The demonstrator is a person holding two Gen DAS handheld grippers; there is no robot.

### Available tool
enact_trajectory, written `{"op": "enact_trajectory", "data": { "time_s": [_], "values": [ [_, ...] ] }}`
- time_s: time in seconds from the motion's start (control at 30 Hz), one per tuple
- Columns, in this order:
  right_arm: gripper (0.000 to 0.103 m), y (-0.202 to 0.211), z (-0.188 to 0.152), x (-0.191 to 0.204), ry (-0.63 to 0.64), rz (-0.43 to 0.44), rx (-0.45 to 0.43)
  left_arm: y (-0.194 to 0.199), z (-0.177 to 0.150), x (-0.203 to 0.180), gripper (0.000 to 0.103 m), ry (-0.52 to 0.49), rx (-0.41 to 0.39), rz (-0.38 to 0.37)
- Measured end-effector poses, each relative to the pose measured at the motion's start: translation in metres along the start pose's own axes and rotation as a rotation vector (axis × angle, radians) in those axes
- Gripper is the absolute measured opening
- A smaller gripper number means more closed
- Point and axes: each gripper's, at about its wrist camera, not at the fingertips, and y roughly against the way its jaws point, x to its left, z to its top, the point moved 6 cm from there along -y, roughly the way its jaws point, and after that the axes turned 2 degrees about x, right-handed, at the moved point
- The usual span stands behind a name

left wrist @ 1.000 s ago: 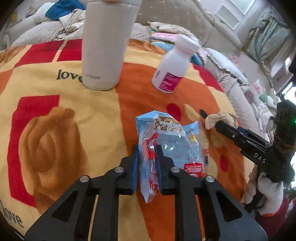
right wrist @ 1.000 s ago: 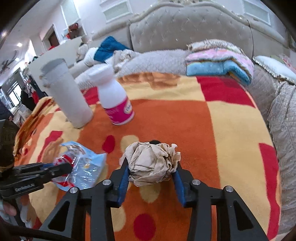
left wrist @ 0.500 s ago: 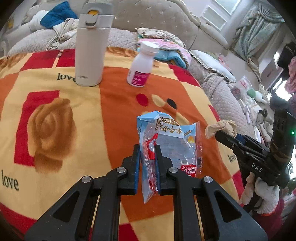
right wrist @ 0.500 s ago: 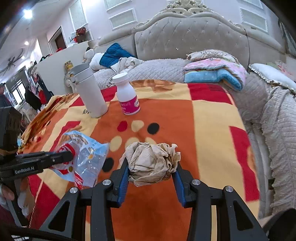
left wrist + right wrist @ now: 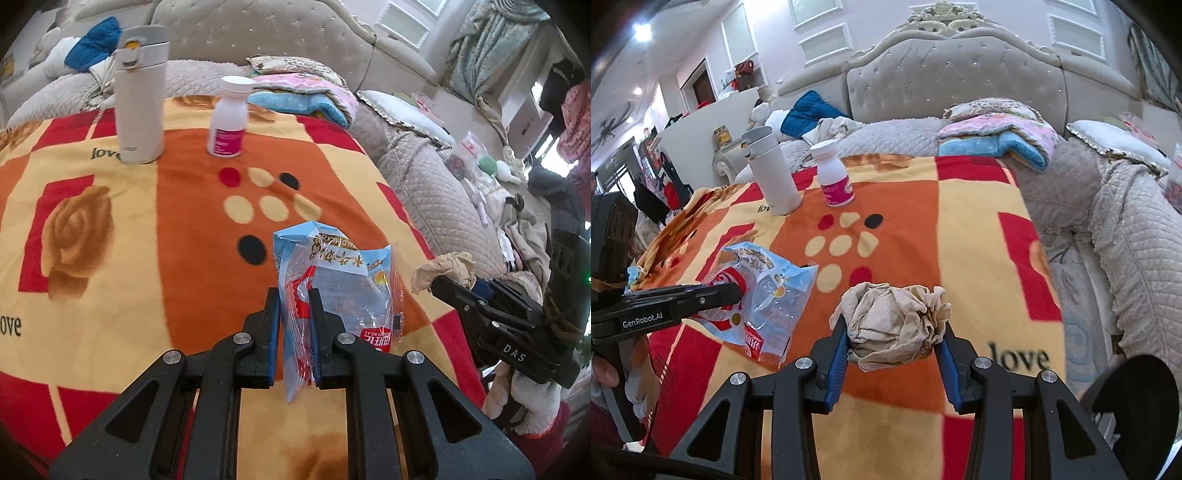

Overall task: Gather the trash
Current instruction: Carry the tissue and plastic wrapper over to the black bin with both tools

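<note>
My left gripper [image 5: 294,295] is shut on a clear and blue plastic snack wrapper [image 5: 343,284], held above the orange, red and yellow blanket [image 5: 147,240]. The wrapper also shows at the left of the right wrist view [image 5: 764,295], in the left gripper [image 5: 737,291]. My right gripper [image 5: 892,325] is shut on a crumpled beige paper ball [image 5: 894,325], held above the blanket [image 5: 923,240]. That ball [image 5: 443,269] and the right gripper [image 5: 439,286] show at the right of the left wrist view.
A white thermos [image 5: 138,96] and a white bottle with a pink label [image 5: 229,118] stand at the far side of the blanket. Folded blankets [image 5: 303,96] and a tufted headboard [image 5: 953,81] lie behind. The bed's quilted edge [image 5: 1126,206] drops off at the right.
Both grippers have drawn back and up from the bed with their trash. The thermos and bottle look farther away and more of the blanket shows.
</note>
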Motion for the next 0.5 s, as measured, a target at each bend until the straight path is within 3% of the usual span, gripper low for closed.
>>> {"op": "enact_trajectory", "data": {
  "time_s": [0.5],
  "values": [
    [0.042,0.069,-0.042,-0.087,-0.118,-0.125,-0.021,-0.037,-0.009,-0.126,0.011,-0.177,0.046,-0.087]
  ]
}}
